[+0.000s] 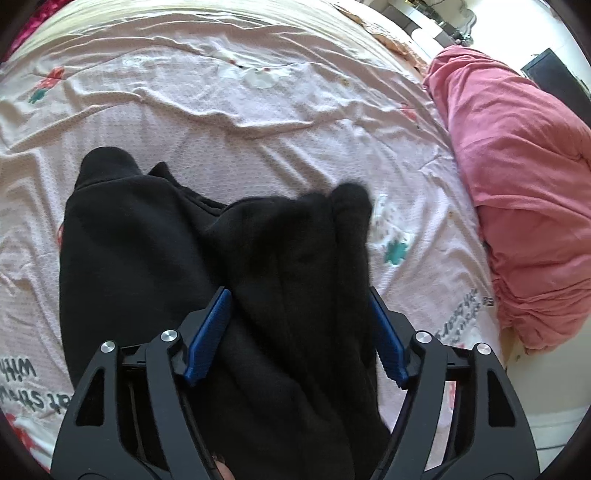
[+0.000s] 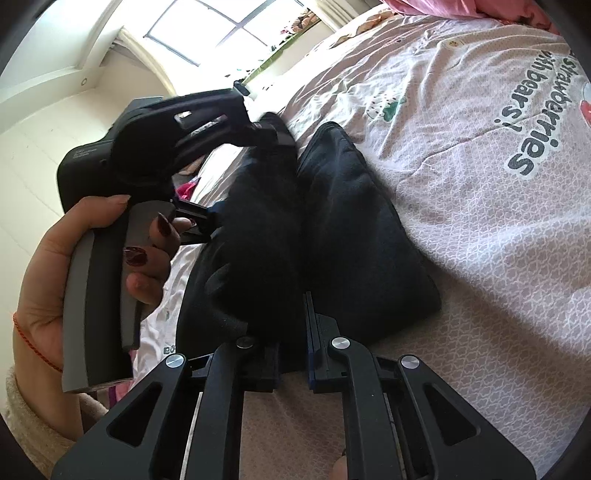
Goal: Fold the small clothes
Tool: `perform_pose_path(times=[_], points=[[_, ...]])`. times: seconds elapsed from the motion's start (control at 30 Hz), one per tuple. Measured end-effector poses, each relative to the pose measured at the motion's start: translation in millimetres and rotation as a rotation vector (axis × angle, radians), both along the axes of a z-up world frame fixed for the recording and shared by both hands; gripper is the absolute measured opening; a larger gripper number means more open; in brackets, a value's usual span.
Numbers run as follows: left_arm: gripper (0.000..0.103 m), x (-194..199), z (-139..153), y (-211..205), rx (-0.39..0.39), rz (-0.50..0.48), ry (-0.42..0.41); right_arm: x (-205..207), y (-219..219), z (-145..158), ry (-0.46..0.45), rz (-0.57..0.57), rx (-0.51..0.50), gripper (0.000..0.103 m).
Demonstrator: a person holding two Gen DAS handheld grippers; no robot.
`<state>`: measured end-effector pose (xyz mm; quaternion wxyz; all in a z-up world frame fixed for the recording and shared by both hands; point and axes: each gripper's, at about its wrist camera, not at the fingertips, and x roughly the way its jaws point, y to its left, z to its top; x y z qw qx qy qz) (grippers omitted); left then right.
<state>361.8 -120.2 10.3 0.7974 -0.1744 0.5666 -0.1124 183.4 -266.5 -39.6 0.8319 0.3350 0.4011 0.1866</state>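
Observation:
A black garment [image 1: 147,240] lies bunched on the pale pink printed bedsheet [image 1: 258,122]. My left gripper [image 1: 297,291] points down over it, its blue pads [image 1: 207,332] wide apart. A raised fold of the black cloth fills the gap between them, and the pads do not squeeze it. In the right wrist view the garment [image 2: 351,221] shows as two thick folded rolls side by side. My right gripper [image 2: 291,332] is shut on the near edge of the cloth. A hand [image 2: 44,266] holds the left gripper [image 2: 271,134] over the garment's far end.
A rolled pink duvet [image 1: 517,203] runs along the right side of the bed, with the bed's edge [image 1: 517,354] just below it. The sheet [image 2: 480,221] spreads wide to the right of the garment. A bright window [image 2: 221,33] stands beyond the bed.

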Motion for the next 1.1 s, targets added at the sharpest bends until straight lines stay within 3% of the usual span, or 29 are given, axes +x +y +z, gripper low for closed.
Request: perform_pose_path(times=[0.13, 0.3, 0.47, 0.63, 0.73, 0.93, 1.1], points=[[0.065, -5, 14, 5, -0.054, 0.007, -0.044, 0, -8, -1, 0.026, -0.010, 0.034, 0.009], [0.065, -17, 34, 27, -0.057, 0.032, -0.117, 0, -15, -1, 0.056, 0.002, 0.064, 0.015], [0.065, -39, 42, 62, 0.002, 0.089, -0.193, 1, -20, 16, 0.050, 0.047, 0.016, 0.035], [0.065, -69, 27, 90, 0.077, 0.108, -0.216, 6, -35, 39, 0.021, 0.110, -0.012, 0.059], [0.065, -82, 13, 95, 0.086, 0.083, -0.204, 27, -38, 51, 0.024, 0.125, -0.116, 0.060], [0.068, -102, -9, 79, 0.133, 0.020, -0.220, 76, -32, 43, 0.061, 0.205, -0.165, 0.060], [0.068, -108, -11, 76, 0.147, 0.032, -0.248, 102, -21, 34, 0.074, 0.247, -0.162, 0.048]])
